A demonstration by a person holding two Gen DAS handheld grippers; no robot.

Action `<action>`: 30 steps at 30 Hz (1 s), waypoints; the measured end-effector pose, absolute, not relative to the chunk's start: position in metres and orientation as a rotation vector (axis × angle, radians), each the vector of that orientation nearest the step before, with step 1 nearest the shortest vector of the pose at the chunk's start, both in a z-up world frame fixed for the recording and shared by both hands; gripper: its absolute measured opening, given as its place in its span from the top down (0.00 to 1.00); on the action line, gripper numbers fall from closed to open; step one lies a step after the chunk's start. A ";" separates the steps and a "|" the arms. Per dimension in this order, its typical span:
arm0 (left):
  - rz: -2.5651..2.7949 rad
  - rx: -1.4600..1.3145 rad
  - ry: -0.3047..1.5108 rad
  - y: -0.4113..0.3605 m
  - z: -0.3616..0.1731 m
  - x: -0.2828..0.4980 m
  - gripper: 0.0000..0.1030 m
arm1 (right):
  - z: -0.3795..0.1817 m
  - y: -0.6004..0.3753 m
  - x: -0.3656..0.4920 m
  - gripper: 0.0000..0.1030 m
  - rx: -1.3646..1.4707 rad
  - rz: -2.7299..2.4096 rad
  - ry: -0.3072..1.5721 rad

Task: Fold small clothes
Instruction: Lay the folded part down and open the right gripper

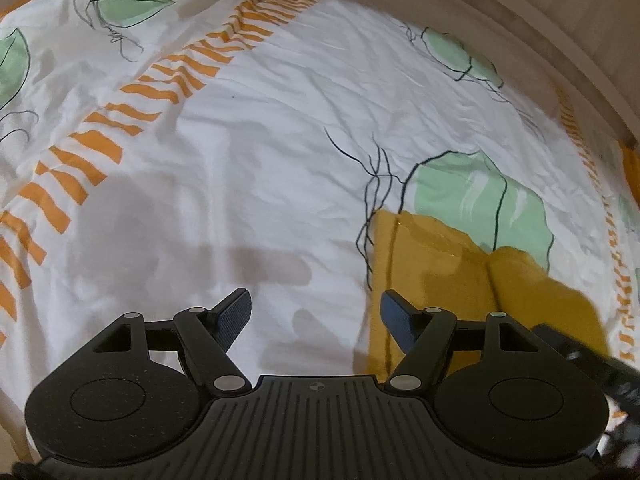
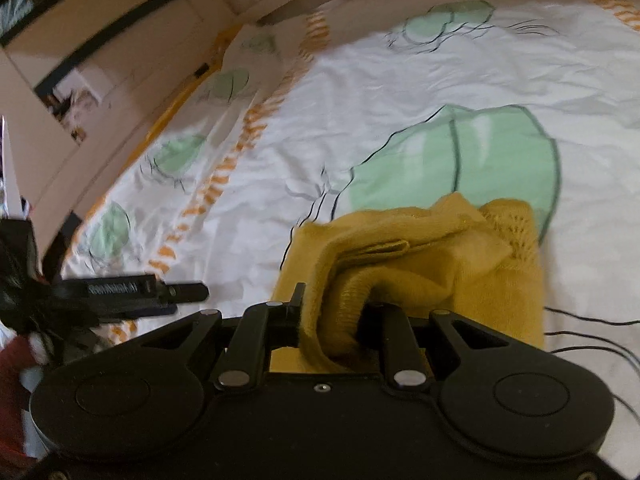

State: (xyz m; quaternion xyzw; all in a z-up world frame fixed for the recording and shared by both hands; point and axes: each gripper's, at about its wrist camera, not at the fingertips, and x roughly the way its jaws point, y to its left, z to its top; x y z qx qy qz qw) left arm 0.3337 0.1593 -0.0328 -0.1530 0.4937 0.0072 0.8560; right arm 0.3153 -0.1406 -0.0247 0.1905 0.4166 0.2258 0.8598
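Observation:
A small mustard-yellow knit garment [image 1: 452, 276] lies on the white bedsheet [image 1: 280, 140], at the lower right of the left wrist view. My left gripper [image 1: 316, 312] is open and empty; its right finger is at the garment's left edge. In the right wrist view the garment [image 2: 432, 256] is bunched up, and my right gripper [image 2: 332, 312] is shut on a thick fold of it, which hides the fingertips. The left gripper's fingers [image 2: 160, 290] show at the left of that view. Part of the right gripper [image 1: 592, 360] shows at the right of the left wrist view.
The sheet has green leaf prints [image 1: 480, 200] and an orange striped band [image 1: 140, 96]. A beige bed frame edge [image 1: 520, 20] curves along the far side. A wardrobe or wall with dark trim [image 2: 100, 40] stands beyond the bed.

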 end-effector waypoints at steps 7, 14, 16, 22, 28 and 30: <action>0.020 -0.344 1.047 0.168 -0.036 0.334 0.32 | -0.042 -0.099 0.316 0.72 0.271 0.430 0.901; 0.013 -0.340 1.052 0.168 -0.038 0.335 0.32 | -0.053 -0.068 0.309 0.58 0.168 0.429 0.865; 0.013 -0.339 1.049 0.168 -0.038 0.335 0.32 | -0.053 -0.063 0.306 0.53 0.172 0.454 0.840; 0.016 -0.330 1.042 0.168 -0.037 0.336 0.32 | -0.046 -0.061 0.297 0.53 0.230 0.563 0.765; 0.008 -0.324 1.043 0.165 -0.038 0.339 0.32 | -0.028 -0.087 0.280 0.53 0.251 0.557 0.697; -0.002 -0.320 1.047 0.161 -0.038 0.339 0.32 | -0.024 -0.099 0.272 0.51 0.244 0.541 0.685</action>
